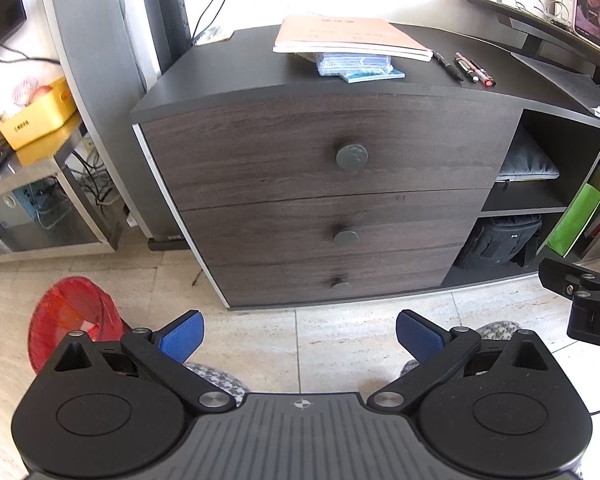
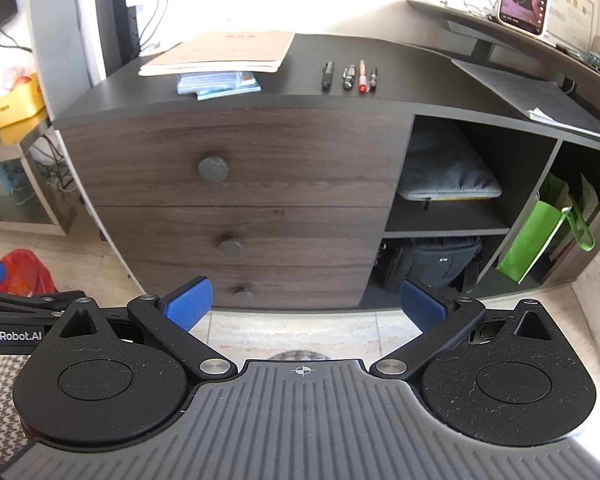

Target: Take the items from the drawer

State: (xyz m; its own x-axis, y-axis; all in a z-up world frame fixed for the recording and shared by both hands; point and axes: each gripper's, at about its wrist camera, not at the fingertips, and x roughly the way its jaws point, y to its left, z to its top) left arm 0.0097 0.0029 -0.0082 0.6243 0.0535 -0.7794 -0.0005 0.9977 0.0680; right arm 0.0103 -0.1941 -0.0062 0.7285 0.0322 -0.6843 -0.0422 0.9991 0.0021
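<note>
right gripper point(image 2: 304, 304) spread wide, nothing between its blue pads point(image 2: 189, 300) | all three drawers point(image 2: 236, 160) closed; top knob point(image 2: 213, 169) untouched | notebooks point(image 2: 224, 53) and four pens point(image 2: 350, 77) up on the cabinet top point(image 2: 400, 80)

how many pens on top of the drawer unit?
4, side by side on the cabinet top right of the notebooks: black pen, silver-clip pen, red-tipped pen, slim black pen. None seem hidden.

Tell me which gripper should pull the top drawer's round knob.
Left, probably. The round grey top-drawer knob sits nearly centred ahead of the open left gripper; for the open right gripper it lies off to the left.
</note>
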